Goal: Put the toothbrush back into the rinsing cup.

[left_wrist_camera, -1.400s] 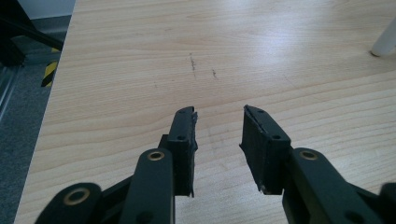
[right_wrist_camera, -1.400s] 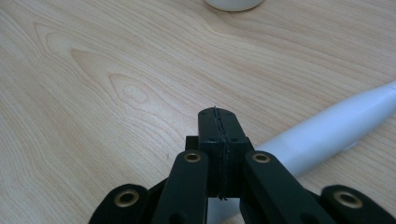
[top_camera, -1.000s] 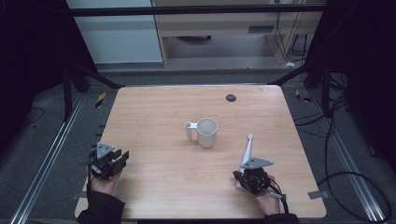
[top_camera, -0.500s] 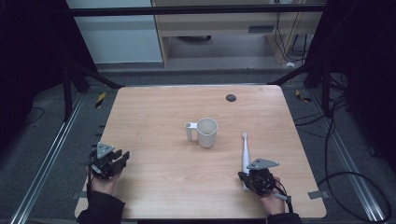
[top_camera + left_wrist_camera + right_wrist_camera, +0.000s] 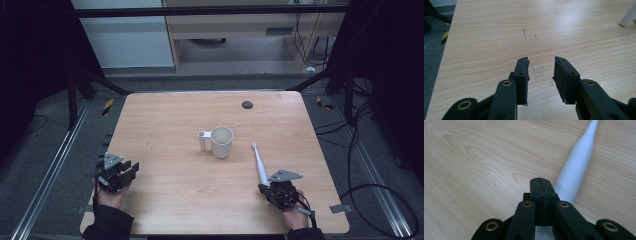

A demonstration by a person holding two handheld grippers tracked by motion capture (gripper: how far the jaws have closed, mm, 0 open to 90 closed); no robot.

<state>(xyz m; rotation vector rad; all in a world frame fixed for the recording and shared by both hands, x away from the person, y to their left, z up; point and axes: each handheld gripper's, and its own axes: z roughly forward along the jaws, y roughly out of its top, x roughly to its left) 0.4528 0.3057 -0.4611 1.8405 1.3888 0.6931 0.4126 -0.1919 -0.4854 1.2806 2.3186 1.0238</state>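
Right hand-held gripper, jaws pressed together w/ nothing between, rests beside the white toothbrush lying flat on the tabletop near the mug; left hand-held gripper idles slightly apart, empty; next probably opening to re-grip.

This looks like a lab or test room set up for recording, not a home. A plain wooden bench stands alone on grey carpet, and everything else sits around it: black frame struts rise past its far corners, metal floor rails run along both its sides, and loose cables lie on the floor to its right. Beyond its far edge stands a pale wooden cabinet, with yellow-and-black hazard tape just off the far left corner.
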